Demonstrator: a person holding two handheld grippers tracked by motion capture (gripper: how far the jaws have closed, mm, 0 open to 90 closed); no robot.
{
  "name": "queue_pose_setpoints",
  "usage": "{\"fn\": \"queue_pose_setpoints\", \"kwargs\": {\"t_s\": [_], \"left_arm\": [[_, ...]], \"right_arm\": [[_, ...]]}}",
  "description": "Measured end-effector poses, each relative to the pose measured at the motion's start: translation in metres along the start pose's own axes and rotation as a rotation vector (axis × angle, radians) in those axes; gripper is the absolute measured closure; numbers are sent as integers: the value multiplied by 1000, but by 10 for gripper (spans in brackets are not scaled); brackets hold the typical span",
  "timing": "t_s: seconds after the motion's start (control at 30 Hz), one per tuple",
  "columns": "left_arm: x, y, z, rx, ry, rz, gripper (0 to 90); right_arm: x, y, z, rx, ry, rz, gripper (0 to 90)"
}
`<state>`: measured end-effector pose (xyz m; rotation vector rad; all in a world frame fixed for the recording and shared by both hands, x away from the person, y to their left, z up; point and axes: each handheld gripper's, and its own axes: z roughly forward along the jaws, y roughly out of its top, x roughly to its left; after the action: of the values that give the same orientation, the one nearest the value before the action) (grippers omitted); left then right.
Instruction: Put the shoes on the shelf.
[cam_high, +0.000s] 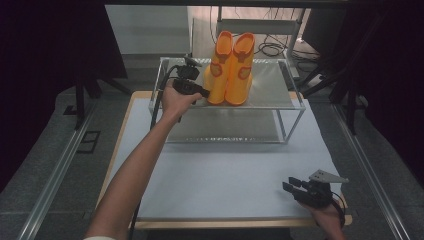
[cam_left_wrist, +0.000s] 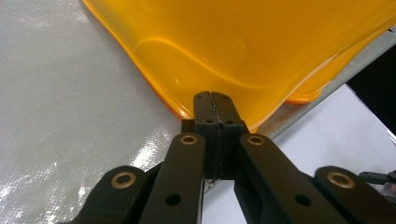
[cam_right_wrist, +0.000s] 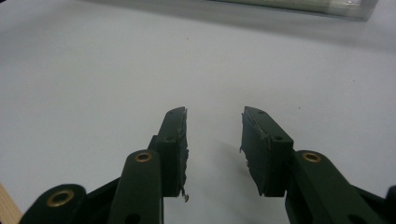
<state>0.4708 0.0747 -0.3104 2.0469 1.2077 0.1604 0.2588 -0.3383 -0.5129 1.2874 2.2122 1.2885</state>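
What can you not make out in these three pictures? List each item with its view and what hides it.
- High view: the left tool's tips, hidden against the left boot.
- Left gripper view: most of the orange boot, cut off by the top edge; whether the shut tool touches it.
- Right gripper view: the shelf, cut off by the top edge.
- High view: the boots' soles, flat against the shelf top.

Boots (cam_high: 231, 70) stand side by side on the rack's upper shelf (cam_high: 272, 85)
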Motion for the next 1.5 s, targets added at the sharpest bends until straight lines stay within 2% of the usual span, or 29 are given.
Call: {"fn": "queue_pose_setpoints", "kwargs": {"t_s": [0.4, 0.77, 0.93, 1.03, 1.13, 1.23, 1.5], "left_arm": [[-3, 0, 1, -5, -12, -7, 900], [-8, -2, 4, -15, 16, 4, 900], [-5, -3, 3, -25, -9, -21, 900], [-9, -1, 4, -22, -1, -8, 900], [-15, 1, 7, -26, -43, -9, 900], [-23, 4, 9, -19, -27, 19, 900], [-18, 3, 9, -22, -50, 0, 898]], "right_arm": [[-1, -1, 0, 0, 2, 3, 598], [1, 0, 1, 0, 6, 0, 599], [1, 0, 1, 1, 7, -2, 599], [1, 0, 2, 4, 8, -2, 600], [2, 0, 3, 4, 11, -3, 602], [2, 0, 2, 4, 14, -7, 602], [1, 0, 1, 0, 12, -8, 602]]}}
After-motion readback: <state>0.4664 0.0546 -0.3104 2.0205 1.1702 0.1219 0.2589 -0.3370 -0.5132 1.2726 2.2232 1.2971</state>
